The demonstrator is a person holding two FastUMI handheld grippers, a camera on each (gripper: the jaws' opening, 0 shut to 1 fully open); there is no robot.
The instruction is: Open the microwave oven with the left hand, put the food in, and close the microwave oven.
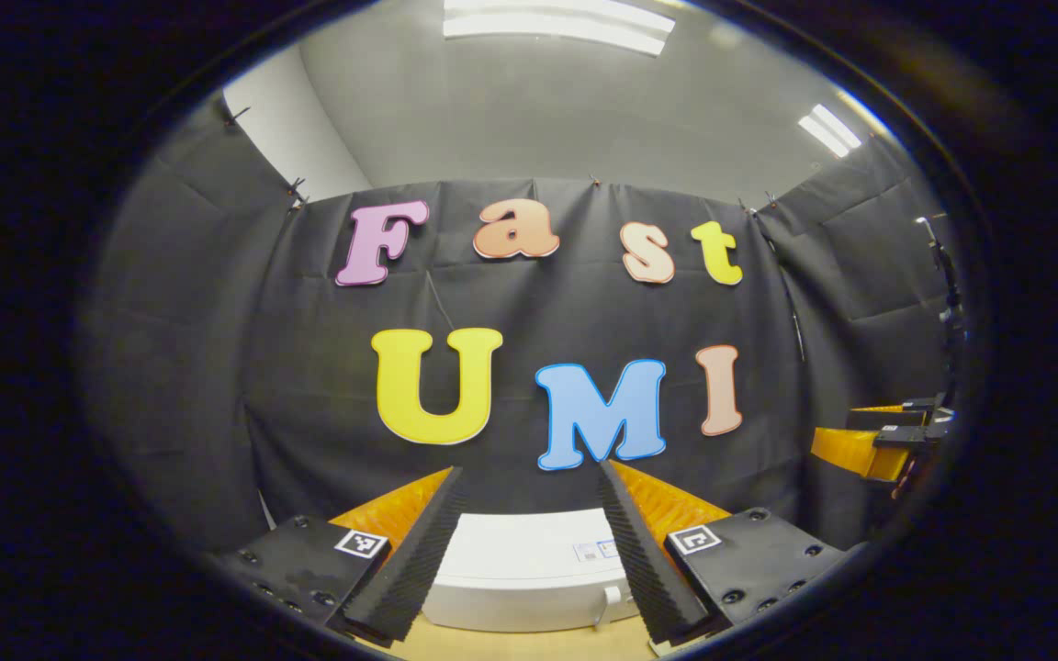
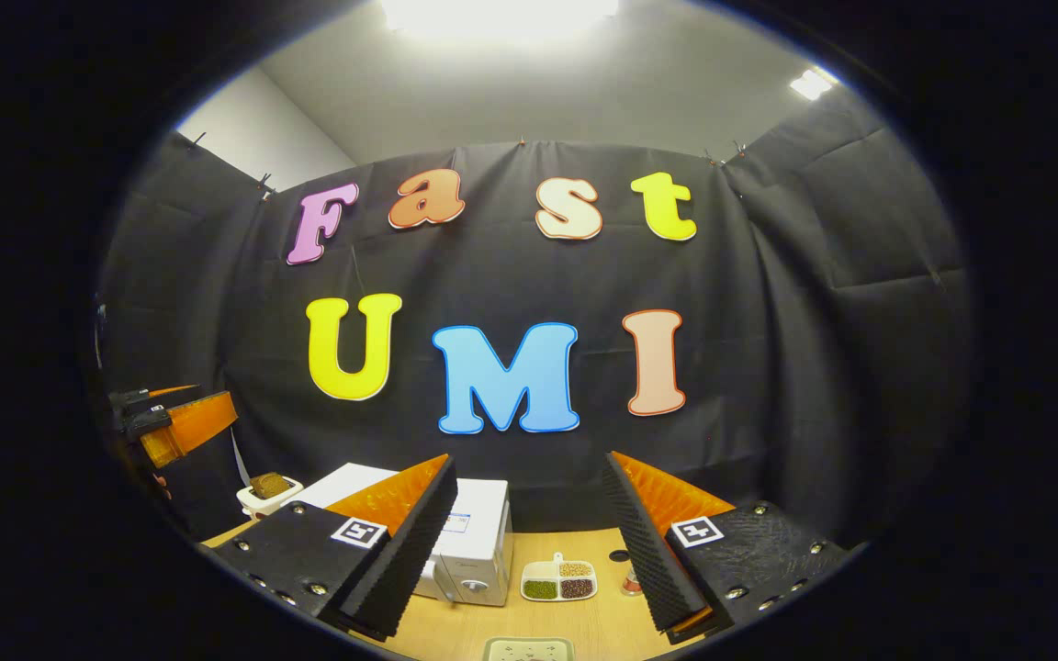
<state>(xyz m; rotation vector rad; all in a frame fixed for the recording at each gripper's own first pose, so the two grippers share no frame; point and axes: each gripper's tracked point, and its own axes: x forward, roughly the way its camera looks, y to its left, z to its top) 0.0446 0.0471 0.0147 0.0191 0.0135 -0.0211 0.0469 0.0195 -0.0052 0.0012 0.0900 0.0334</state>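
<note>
In the left gripper view, my left gripper sits at the bottom centre of the frame, its fingers spread wide apart and holding nothing. Between them, low in the frame, I see the white microwave oven on the wooden table, viewed from above its top, with a small white handle at its lower right. The door looks closed. At the right edge of that frame, the other gripper hangs in the air.

In the right gripper view, my right gripper is also wide open and empty at the bottom centre. The microwave oven shows partly behind its left finger. To the right of the oven, on the table, lies a small divided tray of coloured food. A white cup with brown contents stands at lower left, beside the oven.

I judge the task not yet started. The risks I see: my left gripper is high above the oven, so a descent could strike the top rather than meet the handle; a hard pull could slide the light oven along the table; tilting the tray could spill its loose food.
</note>
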